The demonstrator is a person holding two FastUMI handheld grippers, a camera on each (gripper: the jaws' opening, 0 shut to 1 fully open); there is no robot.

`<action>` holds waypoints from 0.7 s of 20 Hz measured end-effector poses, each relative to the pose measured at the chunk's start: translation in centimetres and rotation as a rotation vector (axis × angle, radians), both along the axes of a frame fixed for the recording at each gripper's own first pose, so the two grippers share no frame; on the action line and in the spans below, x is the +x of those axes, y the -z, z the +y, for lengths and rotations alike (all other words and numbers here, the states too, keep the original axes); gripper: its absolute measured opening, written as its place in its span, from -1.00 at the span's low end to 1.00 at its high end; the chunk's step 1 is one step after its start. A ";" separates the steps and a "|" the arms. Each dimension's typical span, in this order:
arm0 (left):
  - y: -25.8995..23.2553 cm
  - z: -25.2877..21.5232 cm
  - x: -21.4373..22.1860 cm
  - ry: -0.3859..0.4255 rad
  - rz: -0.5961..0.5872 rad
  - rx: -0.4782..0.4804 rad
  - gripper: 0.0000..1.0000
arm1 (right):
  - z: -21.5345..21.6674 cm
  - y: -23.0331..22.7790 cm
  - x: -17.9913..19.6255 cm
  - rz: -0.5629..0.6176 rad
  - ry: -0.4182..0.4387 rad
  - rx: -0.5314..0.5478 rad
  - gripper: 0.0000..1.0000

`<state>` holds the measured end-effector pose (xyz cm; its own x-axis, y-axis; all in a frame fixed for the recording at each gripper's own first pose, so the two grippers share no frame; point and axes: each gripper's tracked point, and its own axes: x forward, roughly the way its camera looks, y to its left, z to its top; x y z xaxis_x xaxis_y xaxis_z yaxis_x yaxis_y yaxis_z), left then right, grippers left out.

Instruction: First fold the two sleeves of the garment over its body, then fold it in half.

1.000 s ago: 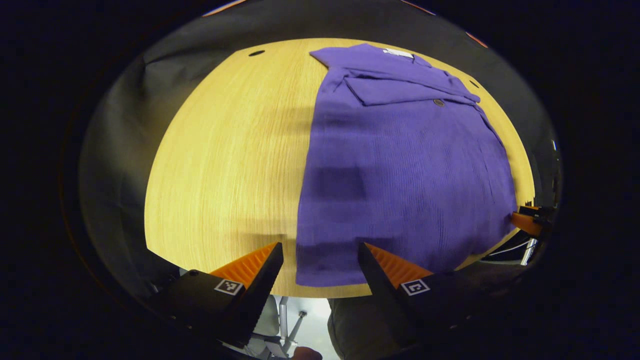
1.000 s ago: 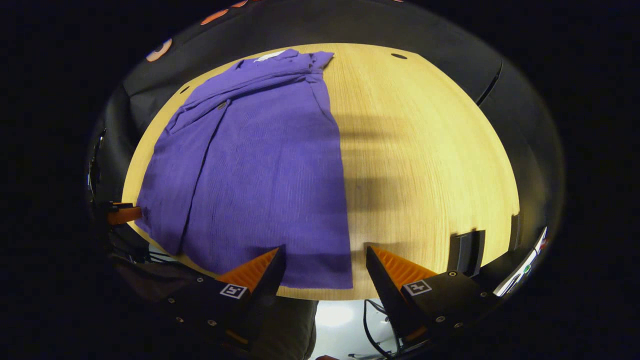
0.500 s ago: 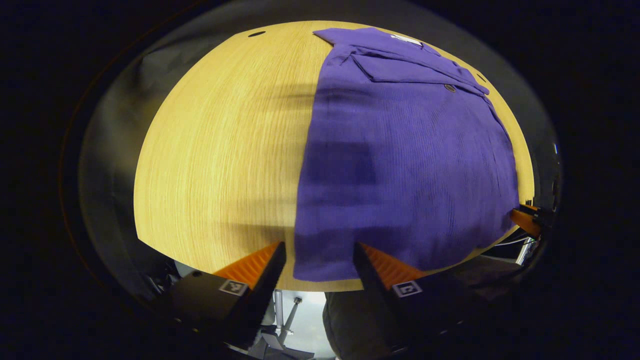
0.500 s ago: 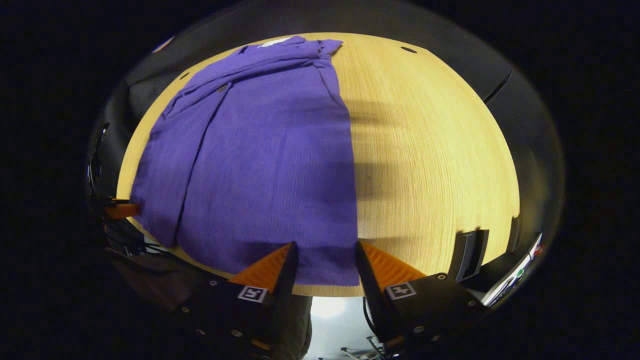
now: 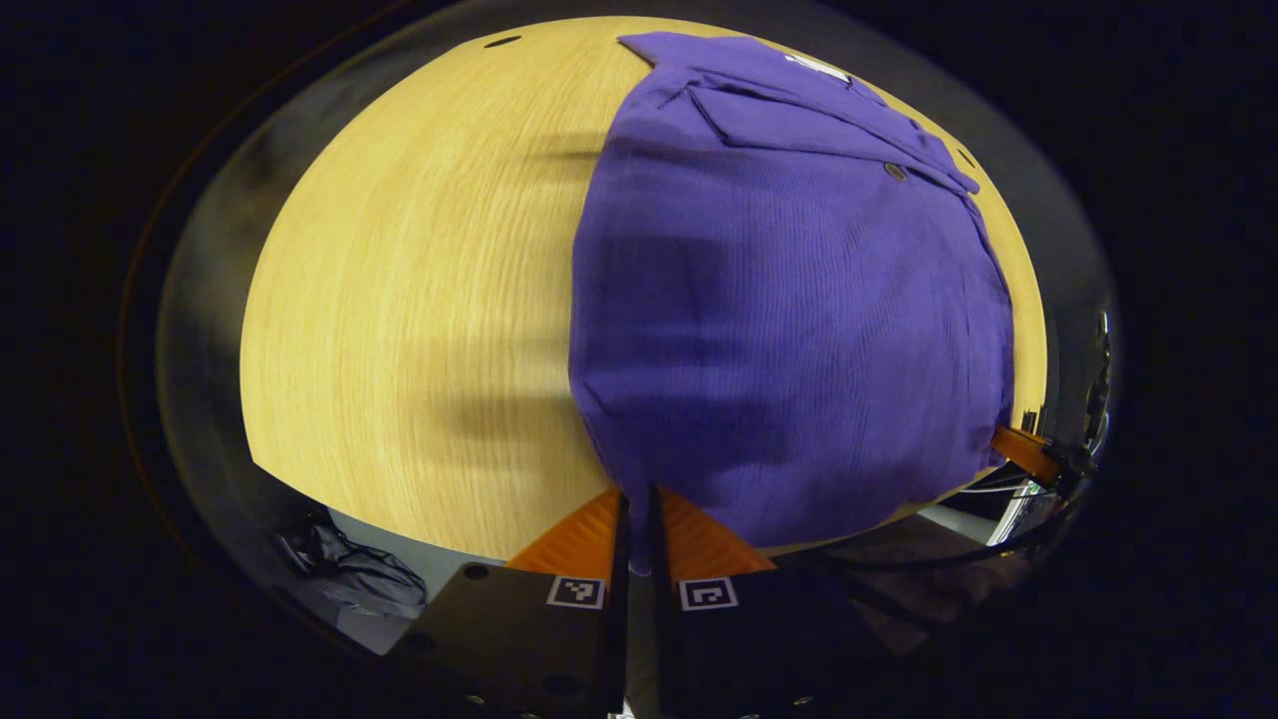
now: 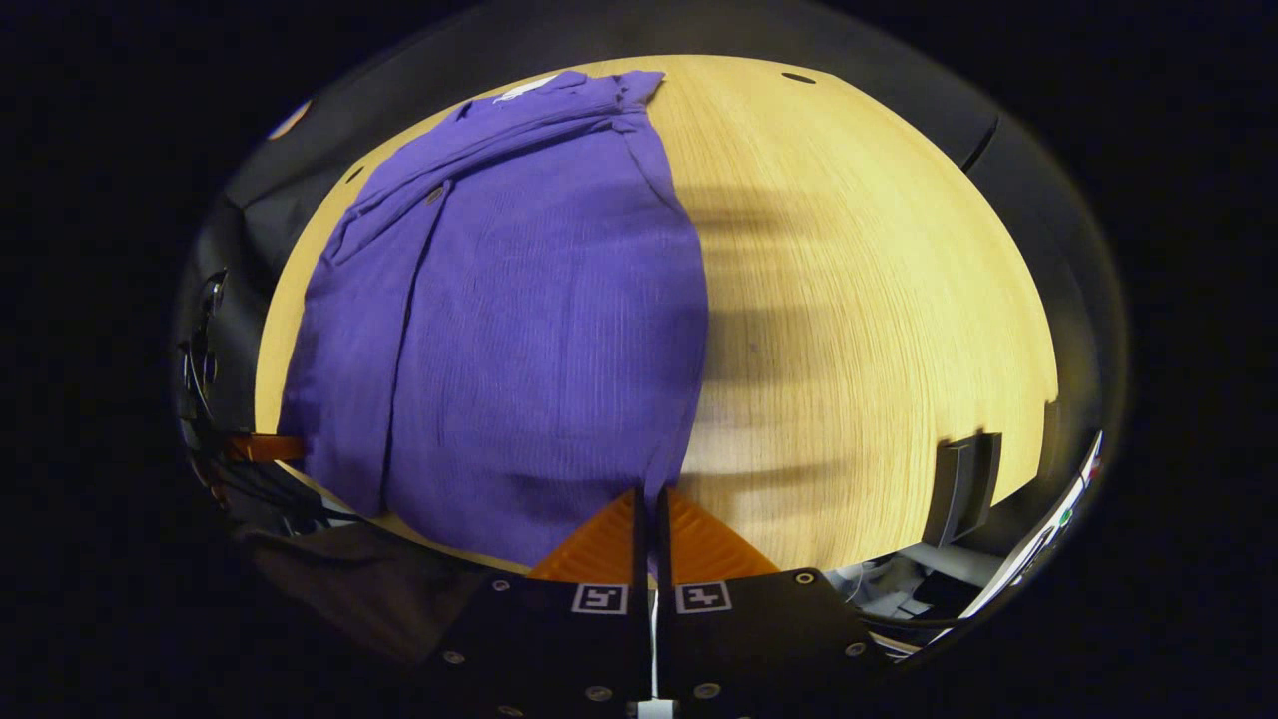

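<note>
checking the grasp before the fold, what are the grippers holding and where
Both hold the purple shirt: left gripper pinches one hem corner, right gripper the other.

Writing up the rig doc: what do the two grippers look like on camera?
Both the left gripper and right gripper have black bodies with visible screws, ribbed wedge-shaped fingers, and a small square black-and-white marker at each finger's base. A dark cable runs beside the left one.

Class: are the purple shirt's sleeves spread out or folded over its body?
Folded over: the purple shirt is a narrow panel with sleeve layers across its top on the wooden table.
</note>
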<state>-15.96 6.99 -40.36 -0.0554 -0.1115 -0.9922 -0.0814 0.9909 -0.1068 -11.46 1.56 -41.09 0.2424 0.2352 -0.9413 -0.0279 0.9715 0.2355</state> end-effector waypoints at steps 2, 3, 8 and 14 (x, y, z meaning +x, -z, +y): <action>-1.8 0.3 0.9 0.019 -0.040 -0.007 -0.75 | 0.2 -1.6 0.6 -0.023 0.020 0.036 -0.94; -2.6 0.1 1.3 0.022 -0.058 -0.018 -0.74 | 0.3 -2.5 1.1 -0.036 0.030 0.054 -0.94; -6.8 -0.8 6.1 0.077 -0.194 -0.081 -0.74 | 1.8 -7.9 5.0 -0.143 0.080 0.142 -0.96; -7.9 0.2 11.0 0.158 -0.262 -0.123 -0.74 | 1.1 -10.9 8.5 -0.232 0.078 0.035 -0.74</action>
<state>-4.94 7.22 -32.47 0.1743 -0.2416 -0.9546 0.1183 0.9675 -0.2233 -3.01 2.64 -30.19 0.4696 0.2392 -0.8498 -0.0109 0.9641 0.2653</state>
